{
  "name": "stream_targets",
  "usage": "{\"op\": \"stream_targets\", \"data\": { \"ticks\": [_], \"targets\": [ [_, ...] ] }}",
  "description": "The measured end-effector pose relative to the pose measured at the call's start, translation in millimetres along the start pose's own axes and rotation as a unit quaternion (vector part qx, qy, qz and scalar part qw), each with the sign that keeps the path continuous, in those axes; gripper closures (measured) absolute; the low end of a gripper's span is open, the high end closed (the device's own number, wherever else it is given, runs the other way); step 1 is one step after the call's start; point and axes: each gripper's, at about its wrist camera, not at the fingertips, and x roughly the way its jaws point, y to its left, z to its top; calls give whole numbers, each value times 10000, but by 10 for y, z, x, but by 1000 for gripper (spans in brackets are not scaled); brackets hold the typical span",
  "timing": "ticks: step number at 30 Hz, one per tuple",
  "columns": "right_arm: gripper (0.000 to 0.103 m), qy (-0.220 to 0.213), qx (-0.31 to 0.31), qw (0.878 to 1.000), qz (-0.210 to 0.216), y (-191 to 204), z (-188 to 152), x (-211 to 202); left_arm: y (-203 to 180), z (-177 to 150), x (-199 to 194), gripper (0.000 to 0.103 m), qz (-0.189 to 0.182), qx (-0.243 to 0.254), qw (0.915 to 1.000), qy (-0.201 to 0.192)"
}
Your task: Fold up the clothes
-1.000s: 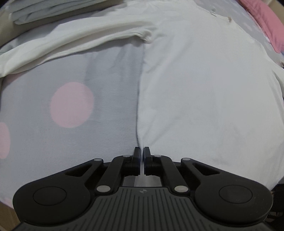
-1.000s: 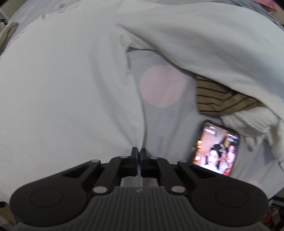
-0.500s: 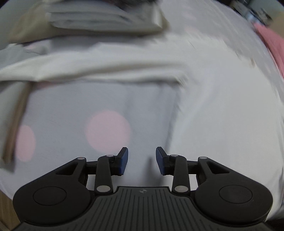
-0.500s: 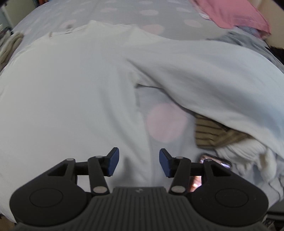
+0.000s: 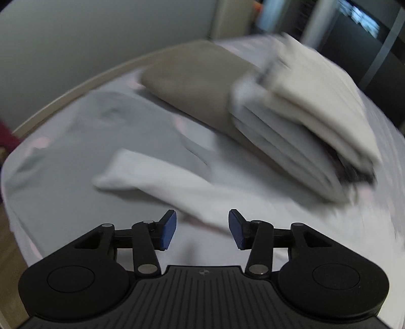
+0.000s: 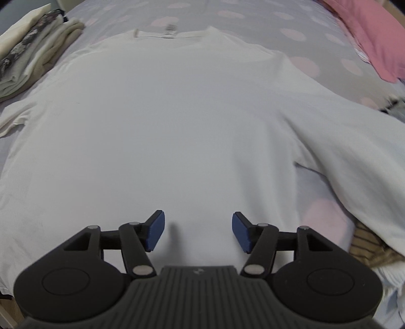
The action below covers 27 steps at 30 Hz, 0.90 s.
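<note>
Changes: my left gripper (image 5: 202, 229) and right gripper (image 6: 198, 231), earlier pinched on the shirt (image 6: 164, 121) hem, now opening, empty. Left view swung to the sleeve (image 5: 152, 177) and folded stack (image 5: 291, 121).

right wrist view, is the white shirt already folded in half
No, the white shirt lies spread flat on the spotted bedsheet, neckline at the far end and a sleeve stretched out to the right.

The shirt (image 6: 177, 121) lies flat on the bed (image 6: 253, 15). A pile of folded clothes (image 6: 30, 53) sits on the bed to its left. A pillow (image 6: 367, 33) lies far to the right, behind the shirt's sleeve (image 6: 354, 146).
</note>
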Motion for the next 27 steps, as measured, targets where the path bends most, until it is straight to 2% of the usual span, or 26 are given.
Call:
{"op": "stream_targets", "data": {
  "ticks": [3,6,11,12,13,15,16,18,22,27],
  "targets": [
    [40,-8,-117,9999,93,107,82,51,259,121,116,59,46,-627,9980,-86],
    [39,-3,-221,9996,188,198,166,110,477,180,255,59,-30,-1260,9920,-93],
    [39,37,-359,9989,287,286,273,239,539,233,396,60,345,-1328,9903,-224],
    [39,44,-379,9988,298,303,290,258,531,239,418,64,400,-1338,9898,-270],
    [39,45,-403,9987,306,320,306,275,519,239,398,78,404,-1339,9896,-333],
    [39,37,-459,9984,316,357,330,303,494,240,356,94,409,-1339,9891,-464],
    [39,29,-490,9983,321,374,339,312,450,245,309,97,365,-1290,9892,-593],
    [39,12,-547,9979,343,401,350,310,349,249,198,100,140,-1245,9889,-801],
    [39,-42,-637,9972,392,441,350,264,36,162,-171,100,-652,-1120,9849,-1150],
    [39,-181,-711,9966,384,470,360,173,-500,-15,-622,100,-1721,-698,9718,-1452]
  ]
}}
